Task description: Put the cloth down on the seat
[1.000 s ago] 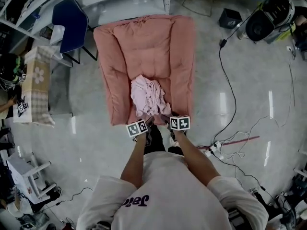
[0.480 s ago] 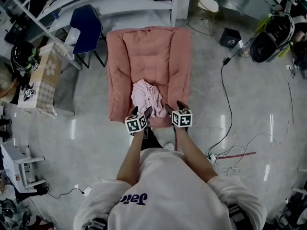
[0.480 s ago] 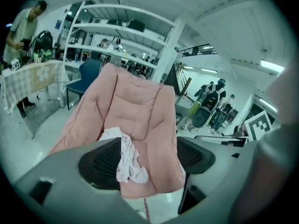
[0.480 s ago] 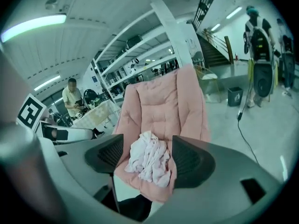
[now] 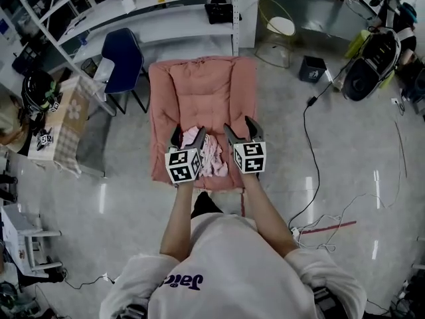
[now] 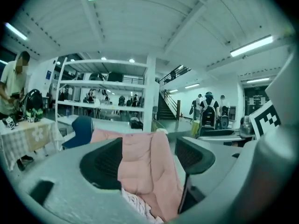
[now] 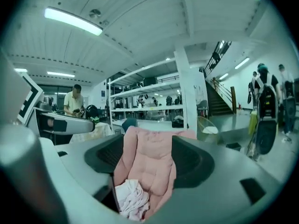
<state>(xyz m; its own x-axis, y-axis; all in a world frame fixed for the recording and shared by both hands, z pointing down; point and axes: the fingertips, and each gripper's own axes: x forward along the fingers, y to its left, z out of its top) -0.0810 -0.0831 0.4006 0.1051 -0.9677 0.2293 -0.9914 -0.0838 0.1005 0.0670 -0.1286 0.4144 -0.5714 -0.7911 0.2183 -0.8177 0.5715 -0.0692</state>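
The cloth (image 5: 211, 157), a crumpled pale pink bundle, is seen lying on the front part of the pink padded seat (image 5: 206, 88), at the seat's 6 o'clock end in the head view. The left gripper (image 5: 188, 138) is held over the cloth's 9 o'clock side and the right gripper (image 5: 239, 128) over its 3 o'clock side, so the bundle shows between the two marker cubes. In the left gripper view the jaws are spread apart with nothing gripped; the seat (image 6: 140, 164) is seen through the gap, and a strip of the cloth (image 6: 136, 203) shows low at 6 o'clock, beyond the jaws. In the right gripper view the jaws are likewise released and empty, with the seat (image 7: 150, 167) framed between them and the cloth (image 7: 132, 197) resting at its lower end, toward 7 o'clock. A blue chair (image 5: 123, 55) stands at the seat's 10 o'clock, just beside its back corner, and white shelving (image 5: 143, 8) runs across behind both at 12 o'clock. A bench (image 5: 63, 121) draped in a checked covering is placed at the seat's 9 o'clock, well apart from it. A round wire stool (image 5: 279, 28) is found at 1 o'clock, and a black cable (image 5: 321, 131) trails over the glossy floor (image 5: 352, 178) at 3 o'clock. A person (image 7: 73, 101) in a light shirt is seen standing at the bench in both gripper views.
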